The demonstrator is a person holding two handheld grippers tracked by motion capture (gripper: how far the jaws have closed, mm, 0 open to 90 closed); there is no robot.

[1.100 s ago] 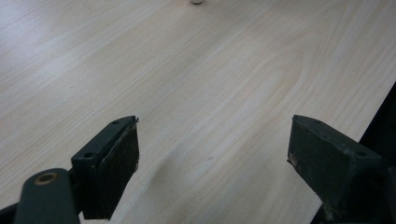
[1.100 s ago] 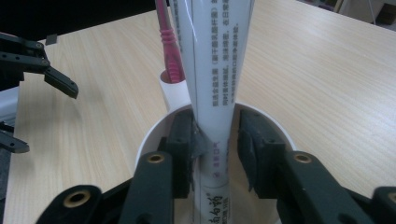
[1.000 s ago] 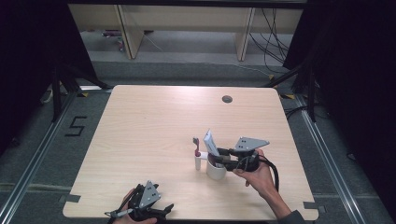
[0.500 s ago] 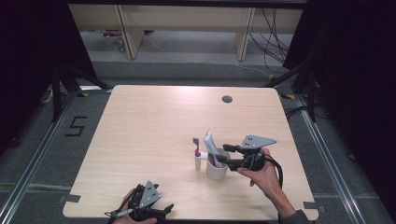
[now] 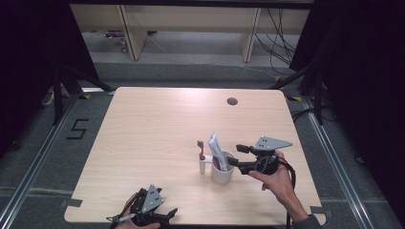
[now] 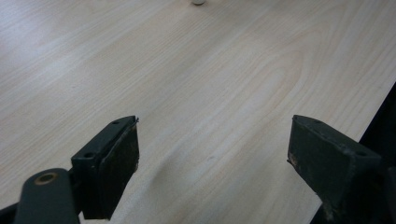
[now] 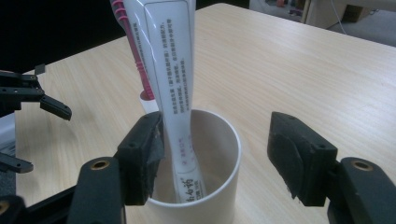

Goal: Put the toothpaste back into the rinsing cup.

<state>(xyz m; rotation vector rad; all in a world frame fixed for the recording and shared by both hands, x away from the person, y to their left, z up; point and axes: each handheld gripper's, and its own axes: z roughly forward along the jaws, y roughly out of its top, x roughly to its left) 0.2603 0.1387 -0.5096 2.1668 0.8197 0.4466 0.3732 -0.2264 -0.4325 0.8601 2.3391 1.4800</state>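
Over the cup (image 7: 201,163), right gripper (image 7: 219,158) jaws just opened.

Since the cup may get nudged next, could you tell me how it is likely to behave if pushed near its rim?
The cup is tall, narrow and looks like thin plastic, so probably light. The tube leans high out of it, which likely makes it top-heavy: a push near the rim may tip it. On the smooth table, a low push should slide it.
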